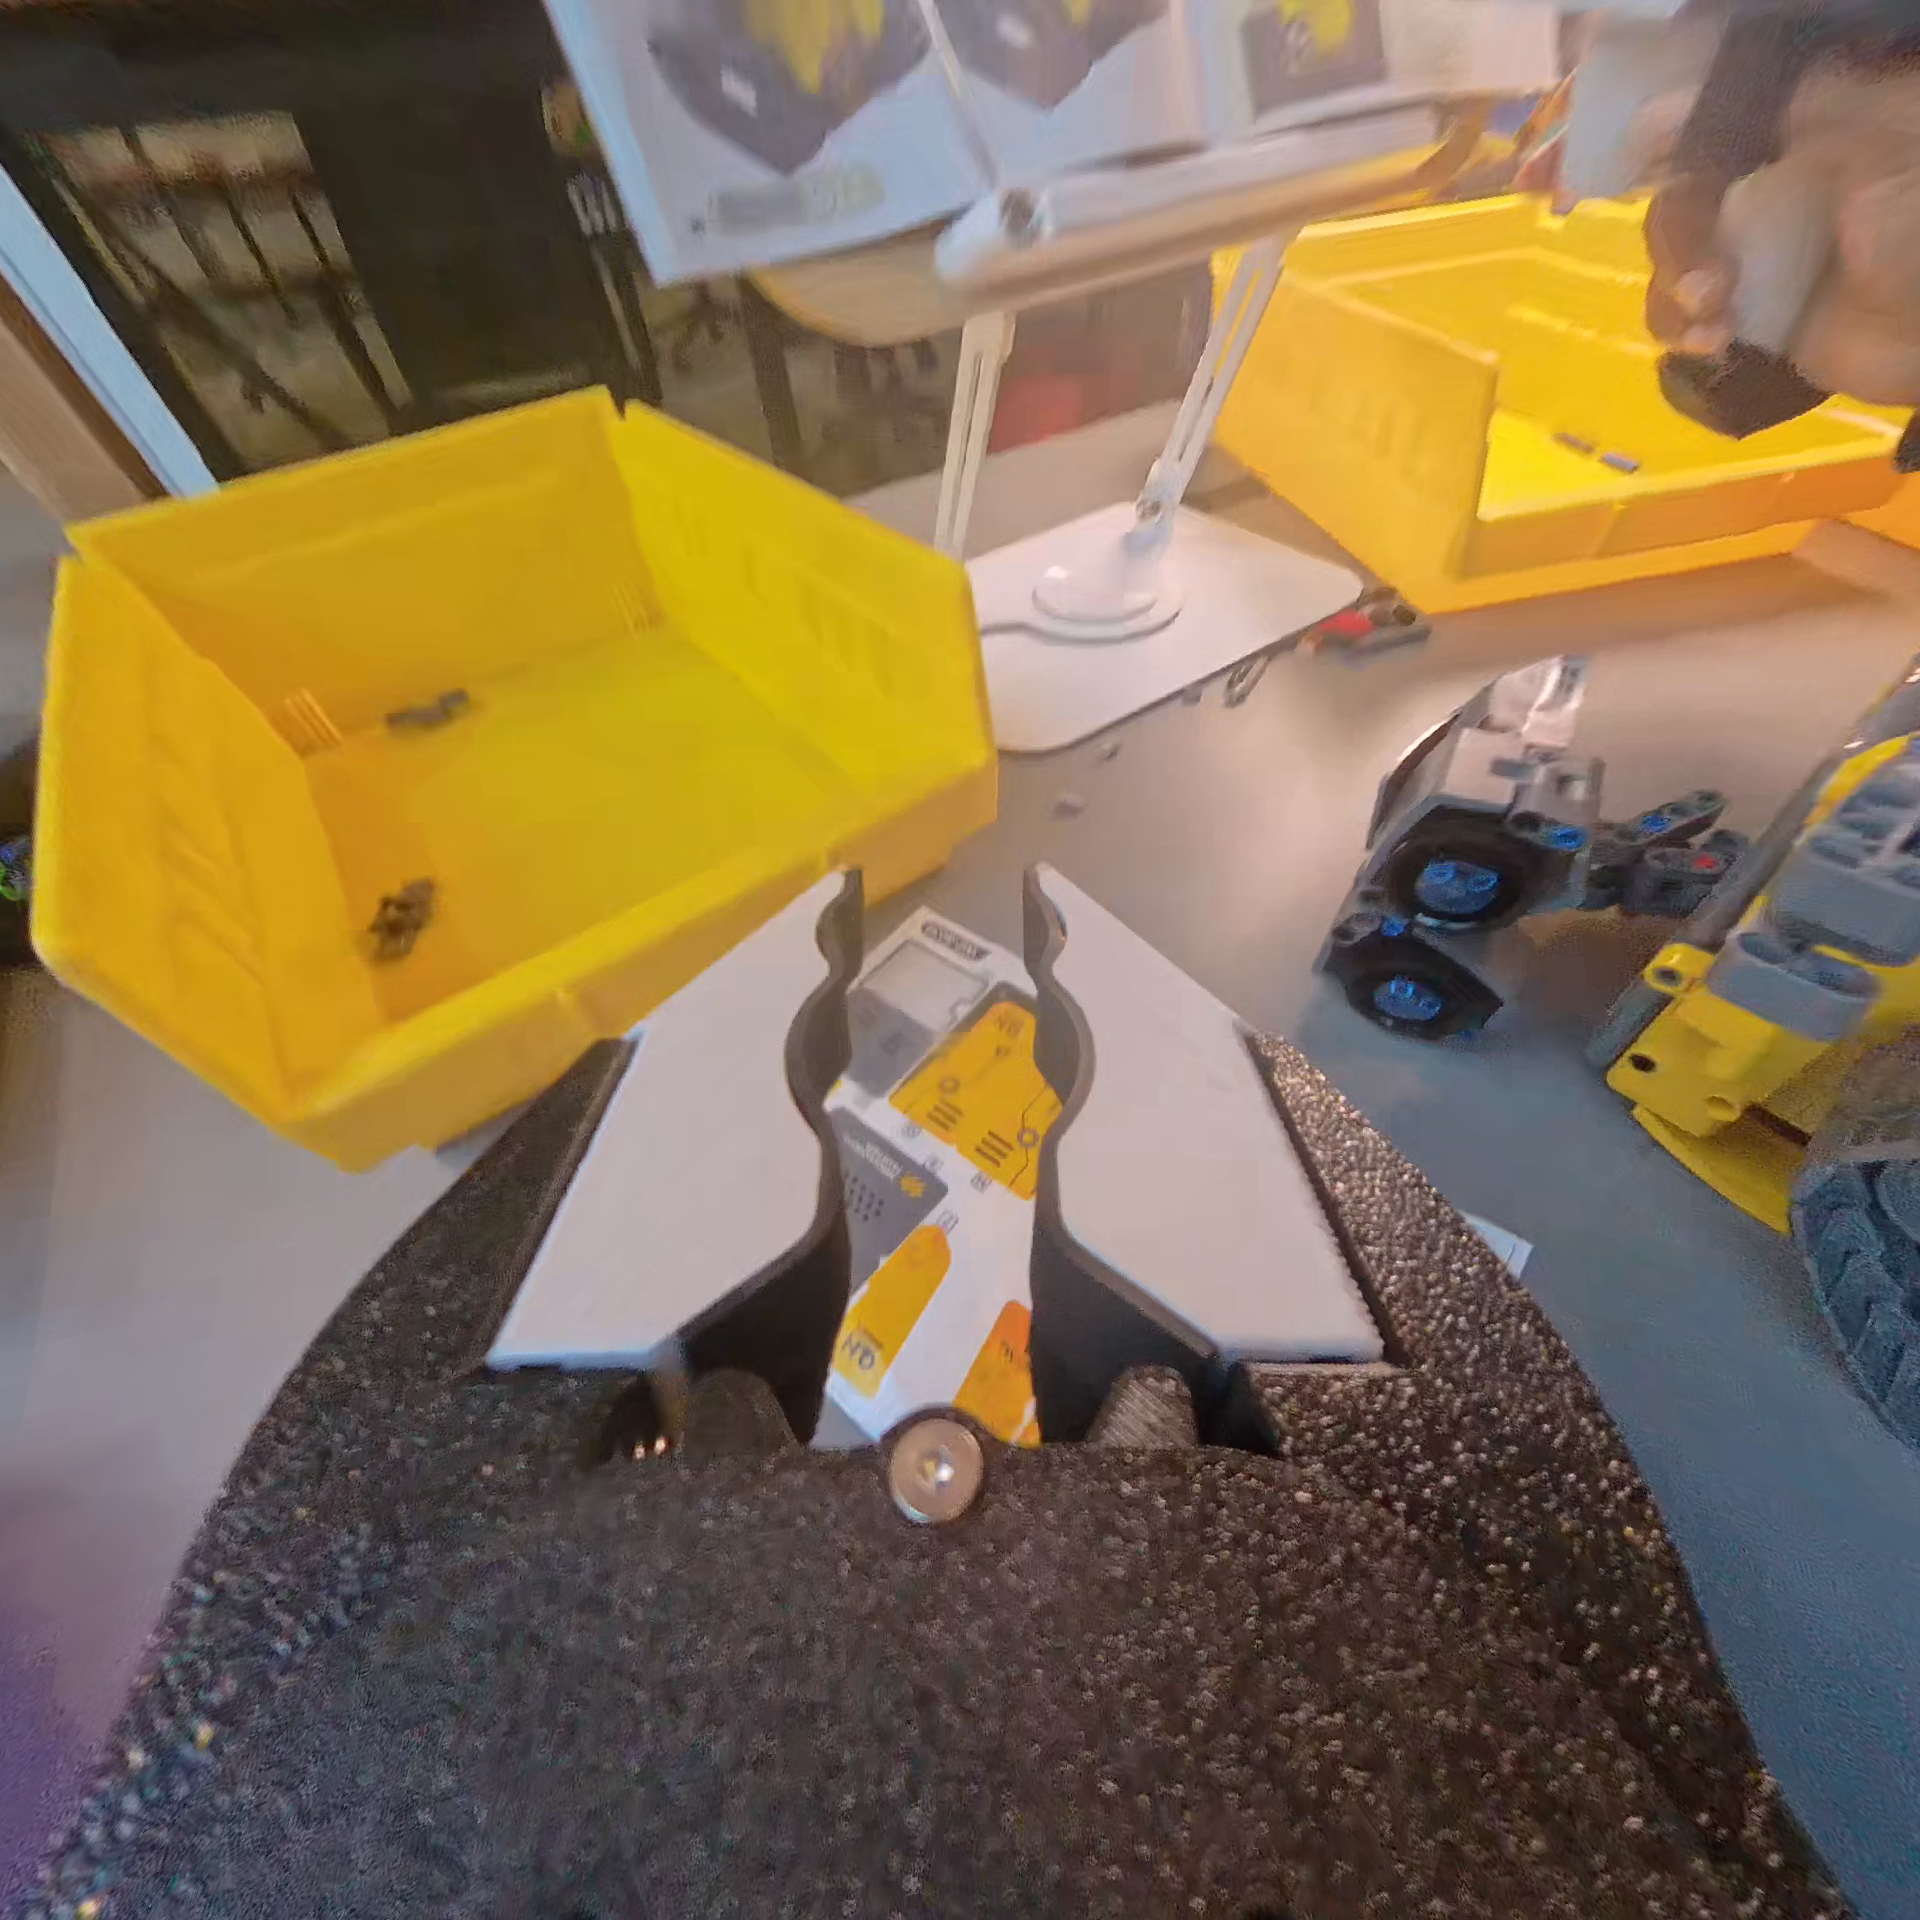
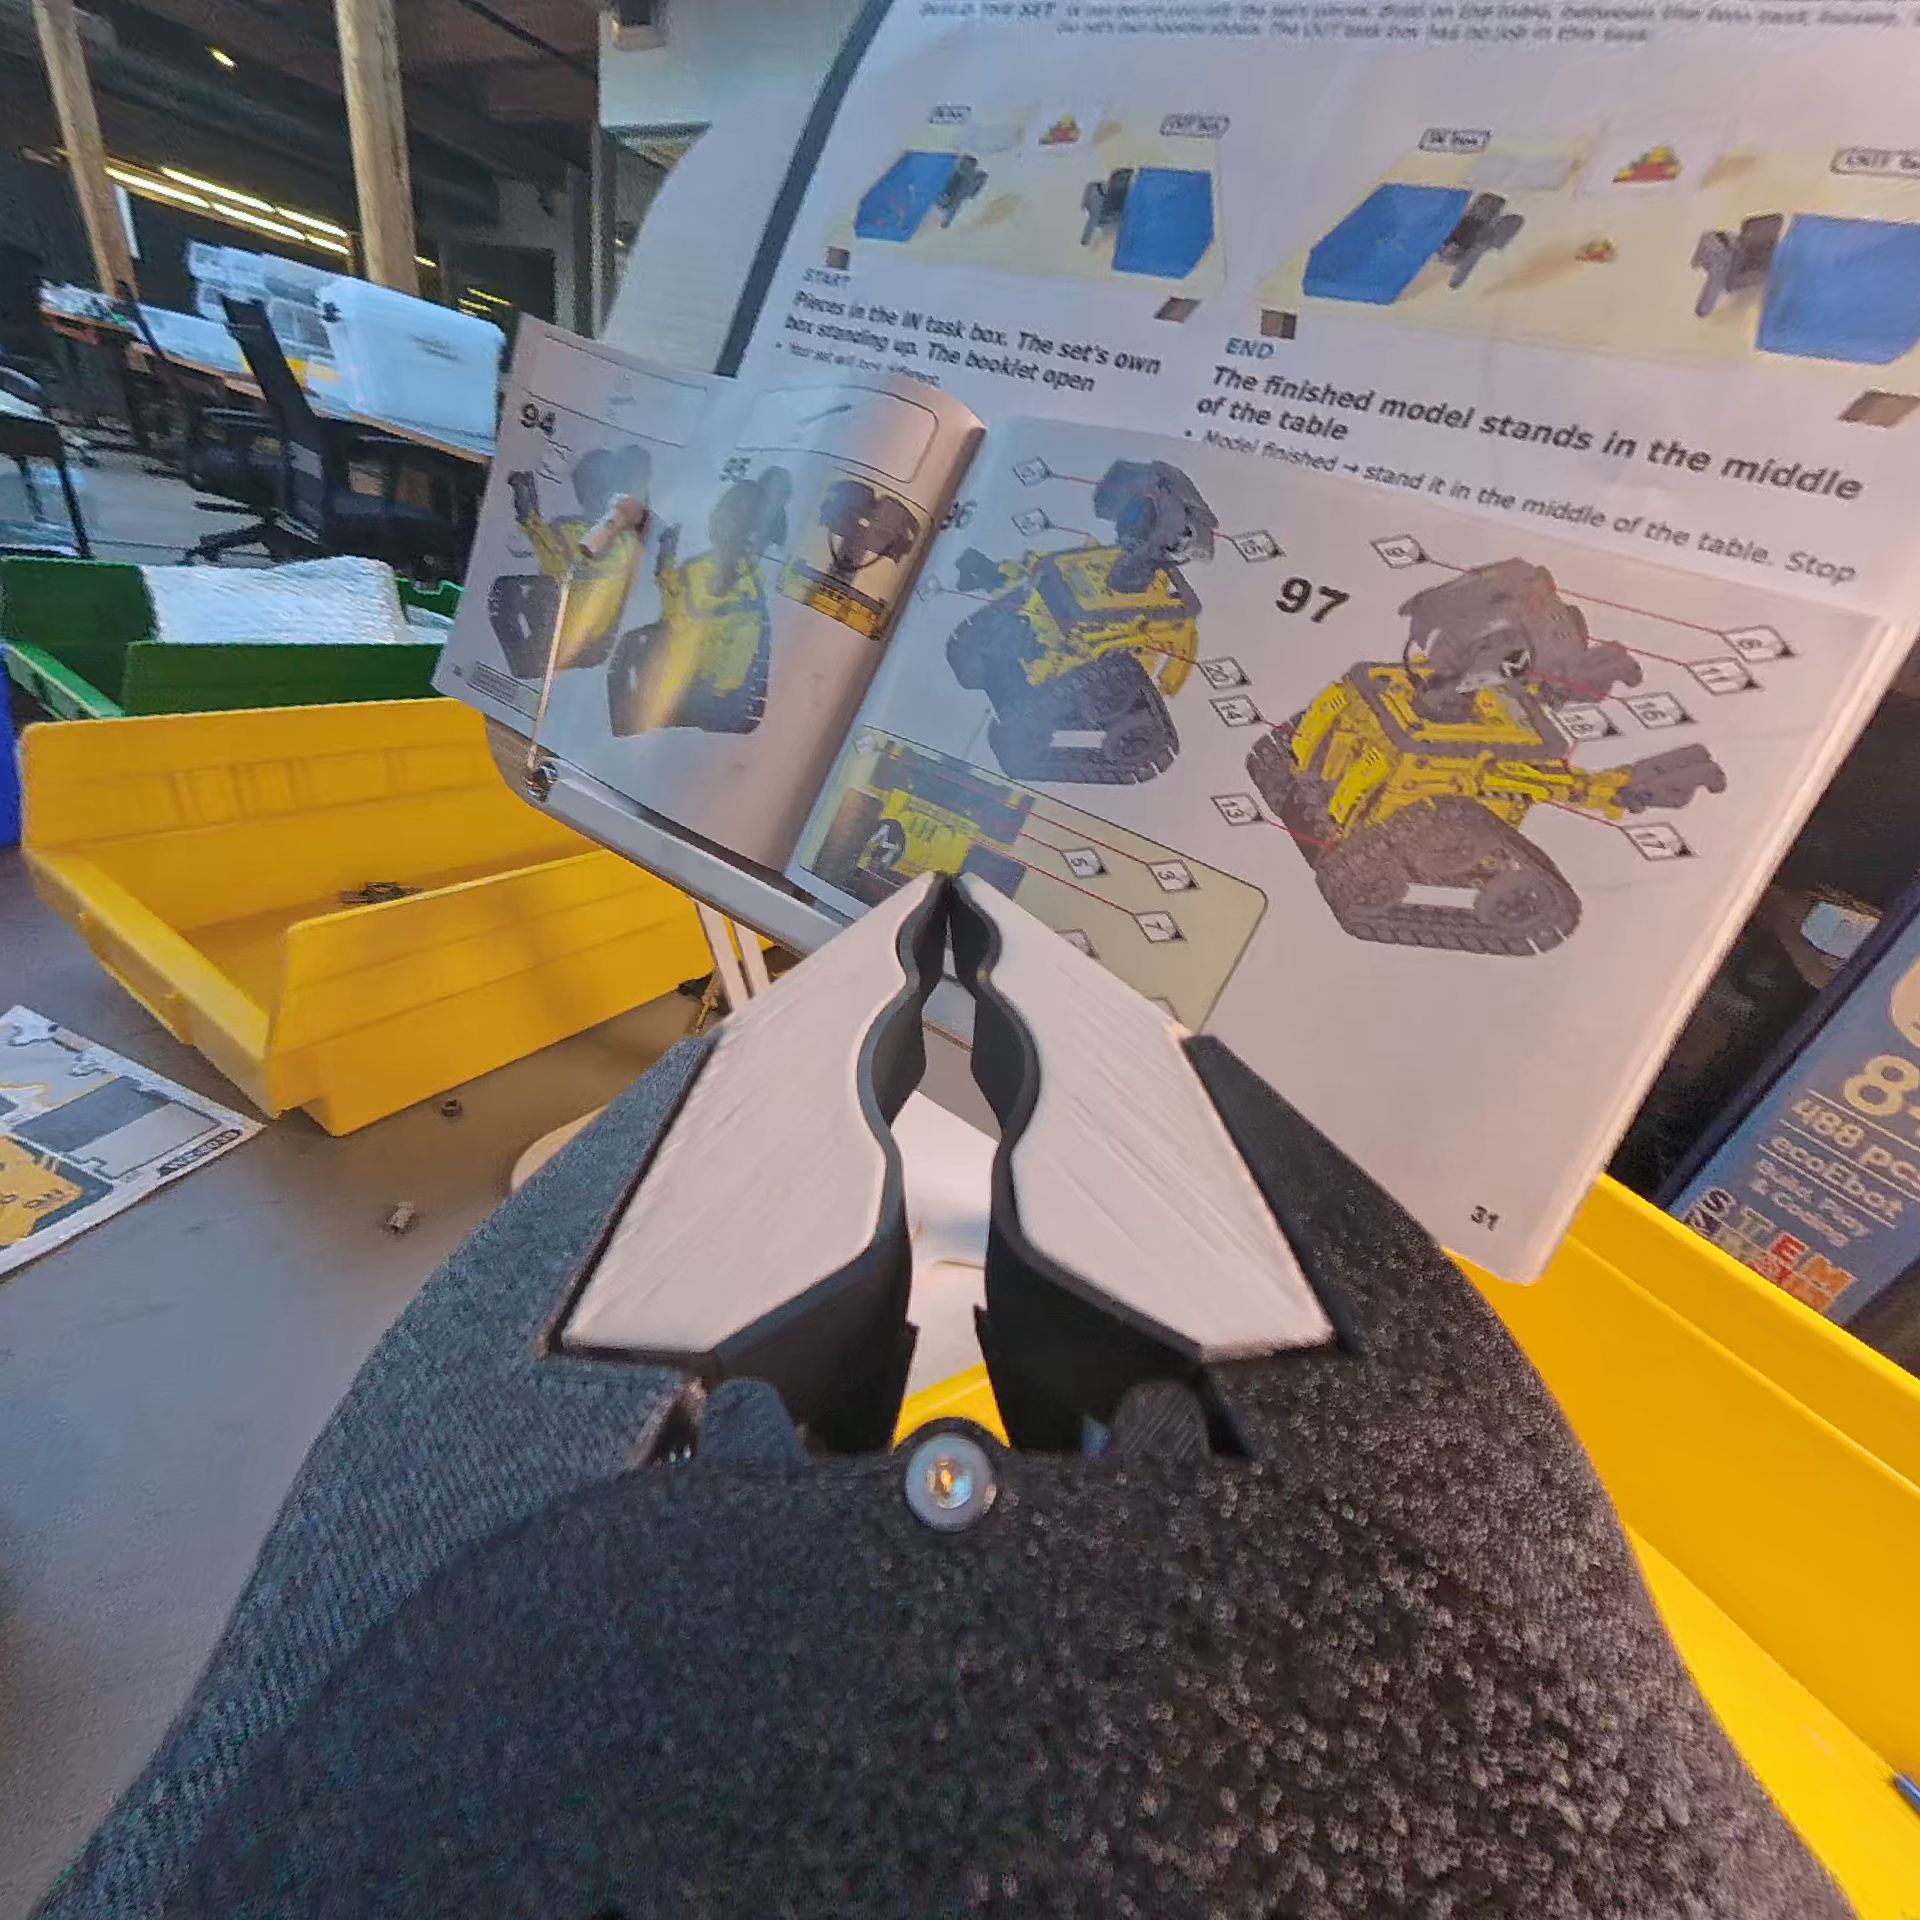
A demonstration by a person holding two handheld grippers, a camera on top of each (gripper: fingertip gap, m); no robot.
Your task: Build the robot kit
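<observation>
The left hand-held gripper (image 1: pixel 943 883) hangs above the grey worktop (image 1: pixel 1195 831) with its fingers a narrow gap apart and nothing between them; a printed sheet with yellow and grey shapes (image 1: pixel 935 1143) lies flat under the gap. Just beyond the fingertips to the left sits a yellow bin (image 1: pixel 208 883) with a few small dark pieces (image 1: pixel 400 914) on its floor. To the right stands a partly built yellow-and-grey brick model (image 1: pixel 1714 997) on dark tracks, with a grey block bearing blue-centred sockets (image 1: pixel 1444 904) beside it.

The right hand-held gripper (image 2: pixel 948 883) is raised off the worktop — its tips meet, empty. Right behind them an open instruction booklet (image 2: pixel 1039 727) rests tilted on a white stand (image 2: pixel 727 883), with a larger printed sheet (image 2: pixel 1351 312) behind it. A second yellow bin (image 2: pixel 1714 1455) lies below the gripper.
</observation>
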